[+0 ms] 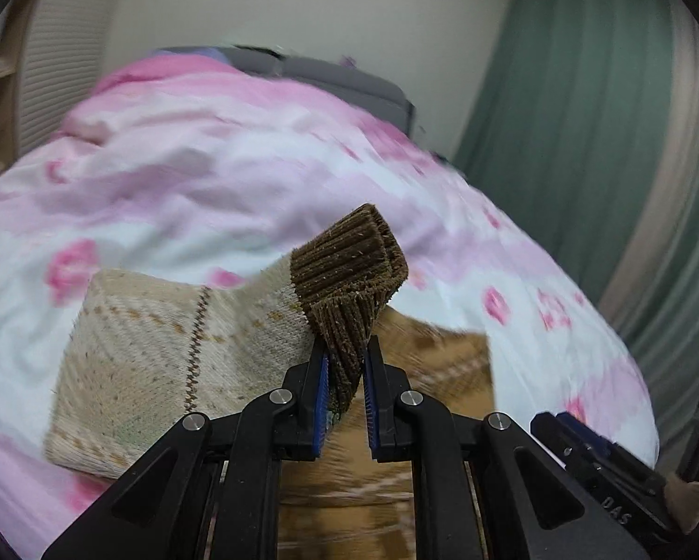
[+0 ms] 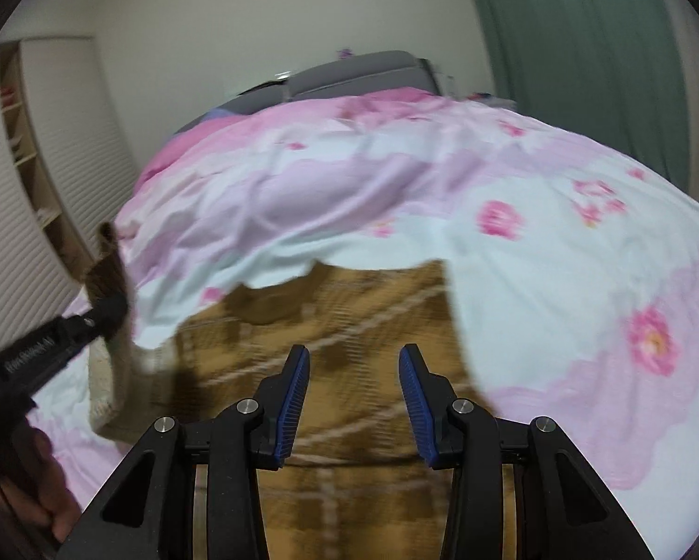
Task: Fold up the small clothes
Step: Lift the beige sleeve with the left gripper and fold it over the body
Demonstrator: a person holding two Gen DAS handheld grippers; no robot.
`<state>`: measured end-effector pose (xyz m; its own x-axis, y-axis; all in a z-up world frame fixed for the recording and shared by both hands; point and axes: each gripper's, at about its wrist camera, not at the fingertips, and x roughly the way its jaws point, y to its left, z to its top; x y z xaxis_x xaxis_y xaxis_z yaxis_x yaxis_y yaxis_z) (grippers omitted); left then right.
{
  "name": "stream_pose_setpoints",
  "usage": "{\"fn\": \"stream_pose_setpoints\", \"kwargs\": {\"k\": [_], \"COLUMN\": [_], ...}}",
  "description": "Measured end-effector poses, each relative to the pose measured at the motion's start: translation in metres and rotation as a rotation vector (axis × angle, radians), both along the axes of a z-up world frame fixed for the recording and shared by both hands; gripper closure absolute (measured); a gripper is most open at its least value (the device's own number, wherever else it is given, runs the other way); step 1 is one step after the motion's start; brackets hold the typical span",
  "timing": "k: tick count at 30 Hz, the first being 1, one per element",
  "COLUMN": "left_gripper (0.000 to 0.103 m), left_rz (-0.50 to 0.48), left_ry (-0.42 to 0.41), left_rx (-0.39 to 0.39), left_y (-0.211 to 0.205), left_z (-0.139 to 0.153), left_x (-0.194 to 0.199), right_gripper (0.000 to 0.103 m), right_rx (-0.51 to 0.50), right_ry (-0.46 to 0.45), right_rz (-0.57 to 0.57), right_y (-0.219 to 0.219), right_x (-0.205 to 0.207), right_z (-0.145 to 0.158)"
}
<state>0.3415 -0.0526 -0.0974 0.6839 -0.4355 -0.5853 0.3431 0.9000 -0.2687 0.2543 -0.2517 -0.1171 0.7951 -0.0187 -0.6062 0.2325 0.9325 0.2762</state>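
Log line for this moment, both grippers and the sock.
left gripper: shut on sock cuff, lifted | sock: draped over bedspread | right gripper: open, empty, over tan plaid cloth

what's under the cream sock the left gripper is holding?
The cream sock, pinched at its brown cuff by the left gripper, hangs over the pink floral duvet and a brown plaid cloth. Whatever lies directly beneath it is covered.
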Motion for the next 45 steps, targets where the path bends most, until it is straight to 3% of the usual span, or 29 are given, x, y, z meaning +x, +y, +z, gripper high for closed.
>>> {"fn": "stream_pose_setpoints", "kwargs": {"k": [7, 14, 15, 17, 19, 20, 25, 30, 35, 39, 40, 41, 42, 45], "left_gripper": [0.088, 0.087, 0.085, 0.069, 0.042, 0.039, 0.039, 0.038, 0.038, 0.038, 0.038, 0.038, 0.038, 0.038], "left_rz": [-0.105, -0.138, -0.139, -0.14, -0.124, -0.115, -0.07, 0.037, 0.162, 0.22, 0.23, 0.236, 0.243, 0.251], "left_ry": [0.057, 0.094, 0.097, 0.098, 0.073, 0.06, 0.059, 0.046, 0.091, 0.082, 0.086, 0.089, 0.094, 0.092], "left_rx": [0.105, 0.177, 0.18, 0.179, 0.179, 0.182, 0.177, 0.21, 0.182, 0.209, 0.211, 0.209, 0.206, 0.201], "left_y": [-0.095, -0.129, -0.129, -0.128, -0.122, -0.118, -0.075, -0.02, 0.037, 0.057, 0.059, 0.061, 0.064, 0.066], "left_z": [-0.052, -0.084, -0.085, -0.085, -0.078, -0.075, -0.059, -0.061, -0.069, -0.073, -0.075, -0.076, -0.078, -0.079], "left_x": [-0.009, -0.011, -0.012, -0.015, -0.023, -0.026, -0.039, -0.043, -0.029, -0.018, -0.015, -0.014, -0.012, -0.013], "right_gripper": [0.062, 0.062, 0.062, 0.062, 0.062, 0.062, 0.062, 0.062, 0.062, 0.062, 0.066, 0.086, 0.093, 0.093], "right_rx": [0.057, 0.099, 0.107, 0.119, 0.125, 0.126, 0.12, 0.081, 0.004, -0.025, -0.021, -0.012, -0.01, -0.023], "right_ry": [0.056, 0.103, 0.108, 0.112, 0.113, 0.11, 0.087, 0.075, 0.118, 0.18, 0.191, 0.189, 0.188, 0.165], "right_rz": [-0.073, -0.092, -0.087, -0.073, -0.053, -0.041, 0.002, 0.07, 0.128, 0.105, 0.104, 0.108, 0.107, 0.065], "right_y": [-0.06, -0.085, -0.086, -0.086, -0.083, -0.08, -0.064, -0.038, -0.006, 0.002, 0.002, 0.002, 0.001, -0.002], "right_x": [-0.017, -0.022, -0.021, -0.02, -0.018, -0.017, -0.01, 0.002, 0.037, 0.065, 0.07, 0.073, 0.073, 0.065], "right_z": [-0.034, -0.061, -0.064, -0.067, -0.066, -0.065, -0.053, -0.043, -0.047, -0.062, -0.065, -0.067, -0.067, -0.063]}}
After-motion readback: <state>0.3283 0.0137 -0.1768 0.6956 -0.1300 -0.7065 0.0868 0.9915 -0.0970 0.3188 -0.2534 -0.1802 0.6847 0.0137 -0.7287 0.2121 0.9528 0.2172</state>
